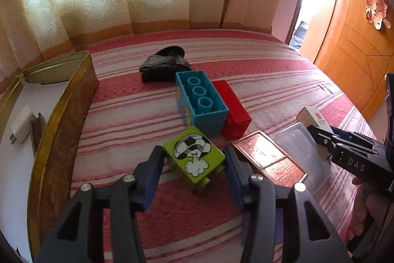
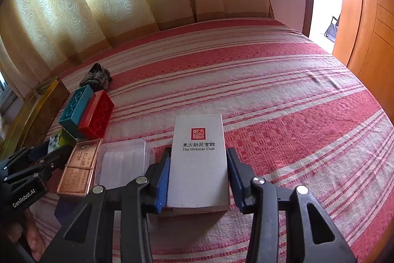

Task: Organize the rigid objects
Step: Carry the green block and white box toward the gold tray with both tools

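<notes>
A lime-green toy block (image 1: 194, 154) with a football picture sits tilted between the blue pads of my left gripper (image 1: 193, 152), and both pads touch its sides. Behind it lie a blue brick (image 1: 202, 100) and a red brick (image 1: 234, 110) side by side on the striped bedspread (image 1: 138, 120). My right gripper (image 2: 199, 150) is shut on a white box (image 2: 199, 159) printed "The Oriental Club", with one pad against each long side. Two copper plaques (image 2: 78, 166) and a clear plastic tray (image 2: 123, 164) lie between the grippers.
An open gold-rimmed tin (image 1: 61, 115) stands at the bed's left edge with a white charger (image 1: 21, 127) inside. A dark crumpled bundle (image 1: 165, 63) lies toward the curtains. A wooden wardrobe (image 1: 357, 61) and a doorway stand at the right. A hand (image 1: 364, 208) holds the right gripper.
</notes>
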